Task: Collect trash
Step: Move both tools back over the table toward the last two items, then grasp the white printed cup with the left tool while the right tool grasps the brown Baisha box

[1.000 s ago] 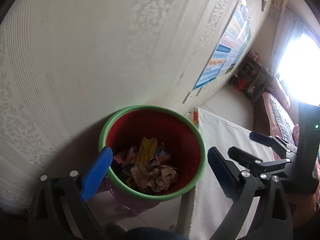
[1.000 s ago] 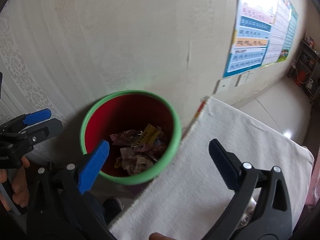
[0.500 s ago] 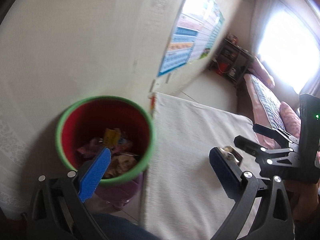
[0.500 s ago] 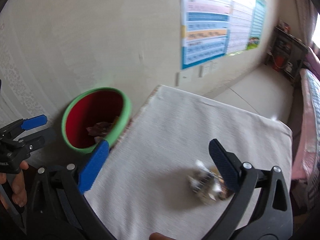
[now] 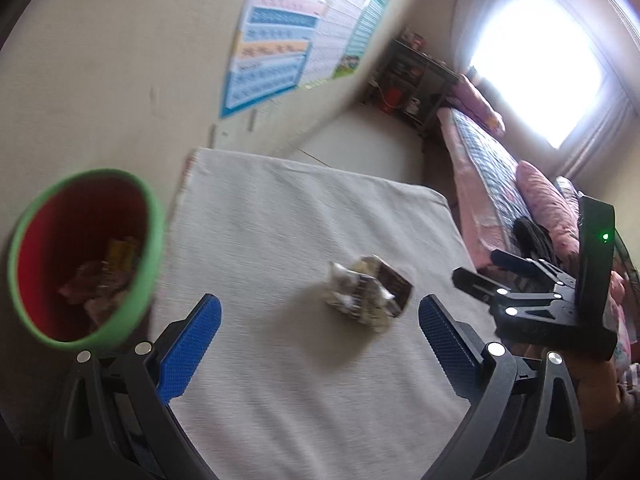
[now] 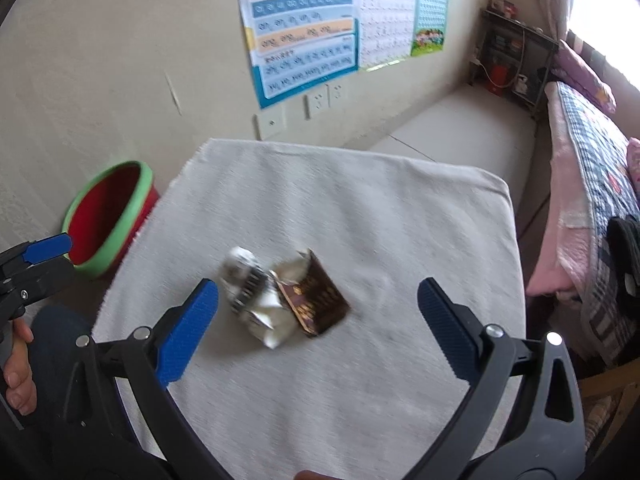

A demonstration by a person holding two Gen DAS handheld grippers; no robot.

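Observation:
A crumpled silver and brown wrapper (image 5: 368, 292) lies in the middle of the white cloth-covered table (image 5: 280, 208); it also shows in the right wrist view (image 6: 284, 300). A red bin with a green rim (image 5: 80, 256) holding several wrappers stands at the table's left edge, also in the right wrist view (image 6: 106, 216). My left gripper (image 5: 316, 312) is open and empty, above the table just short of the wrapper. My right gripper (image 6: 318, 304) is open and empty, with the wrapper between its fingers in view but below them. The right gripper also shows at the right of the left wrist view (image 5: 476, 270).
A wall with posters (image 6: 304, 28) and sockets (image 6: 316, 106) runs behind the table. A bed with pink and checked bedding (image 6: 592, 184) stands to the right. A dark shelf (image 6: 512, 64) is in the far corner by the bright window.
Both grippers have swung right, away from over the bin and onto the table. The wrapper has come into view between the fingers. Both grippers stay open.

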